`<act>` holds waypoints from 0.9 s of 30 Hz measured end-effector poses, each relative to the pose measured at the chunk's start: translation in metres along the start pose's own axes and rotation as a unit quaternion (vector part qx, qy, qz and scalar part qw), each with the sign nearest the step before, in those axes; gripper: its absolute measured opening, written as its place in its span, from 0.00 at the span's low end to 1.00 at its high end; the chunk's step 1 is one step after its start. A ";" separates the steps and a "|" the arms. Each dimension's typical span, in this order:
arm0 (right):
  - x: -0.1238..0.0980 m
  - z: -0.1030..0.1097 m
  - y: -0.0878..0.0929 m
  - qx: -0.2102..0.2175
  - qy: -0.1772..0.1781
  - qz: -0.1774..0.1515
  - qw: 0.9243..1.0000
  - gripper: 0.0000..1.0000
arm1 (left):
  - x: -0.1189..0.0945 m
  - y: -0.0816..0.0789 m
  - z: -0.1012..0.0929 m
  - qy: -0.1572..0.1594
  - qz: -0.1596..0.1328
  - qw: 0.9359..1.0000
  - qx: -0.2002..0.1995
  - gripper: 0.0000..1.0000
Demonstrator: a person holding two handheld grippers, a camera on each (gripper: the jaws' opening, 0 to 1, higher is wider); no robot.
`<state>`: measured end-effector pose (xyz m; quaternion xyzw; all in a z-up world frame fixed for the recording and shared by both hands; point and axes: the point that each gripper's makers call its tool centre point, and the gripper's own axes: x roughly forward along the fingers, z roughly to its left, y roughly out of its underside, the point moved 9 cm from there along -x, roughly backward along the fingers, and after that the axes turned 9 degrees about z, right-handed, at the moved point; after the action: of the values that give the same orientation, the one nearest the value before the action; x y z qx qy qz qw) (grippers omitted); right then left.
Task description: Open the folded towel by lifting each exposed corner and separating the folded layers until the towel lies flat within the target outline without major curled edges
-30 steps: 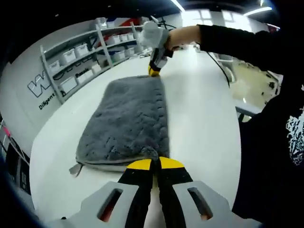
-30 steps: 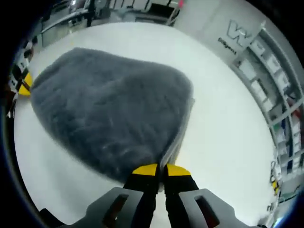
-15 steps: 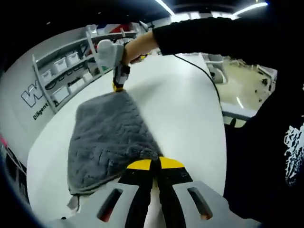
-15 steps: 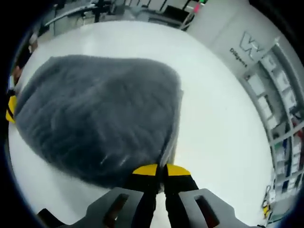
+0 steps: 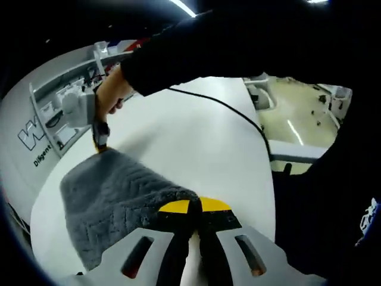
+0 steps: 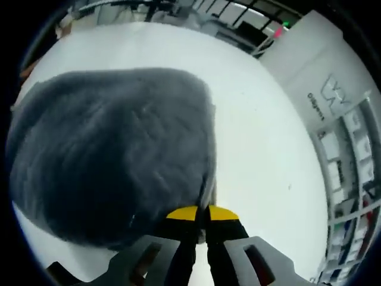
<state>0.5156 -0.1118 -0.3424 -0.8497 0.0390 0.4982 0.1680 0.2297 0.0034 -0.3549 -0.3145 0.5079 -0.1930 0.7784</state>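
Note:
A grey plush towel (image 5: 113, 199) lies folded on the white table (image 5: 208, 149), its top layer raised. My left gripper (image 5: 190, 207) is shut on the towel's near corner. The right gripper (image 5: 98, 143), held by a hand with a dark sleeve, pinches the far corner at the left of the left gripper view. In the right gripper view the towel (image 6: 113, 155) spreads wide to the left, and my right gripper (image 6: 200, 213) is shut on its edge at the bottom.
Shelves with white bins (image 5: 50, 113) line the wall beyond the table's far side, also as shelves (image 6: 351, 173) at the right. A black cable (image 5: 229, 110) runs across the table. The table edge (image 5: 271, 158) drops to the floor on the right.
Both grippers have carried their held towel corners across, peeling the top layer over. The right gripper and hand have shifted to the left in the left gripper view.

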 end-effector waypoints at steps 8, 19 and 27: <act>0.013 -0.007 -0.037 -0.031 0.001 0.004 1.000 0.00 | 0.010 -0.004 0.009 -0.004 -0.009 1.000 -0.013 0.02; 0.033 -0.035 -0.052 -0.014 0.002 -0.006 1.000 0.00 | 0.014 -0.003 0.012 -0.017 -0.011 0.999 -0.027 0.02; 0.024 -0.014 -0.050 0.006 0.004 -0.014 1.000 0.00 | 0.018 -0.006 0.008 -0.025 -0.007 1.000 -0.017 0.02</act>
<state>0.5508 -0.0668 -0.3445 -0.8515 0.0309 0.4918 0.1796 0.2446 -0.0102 -0.3608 -0.3356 0.4890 -0.1818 0.7843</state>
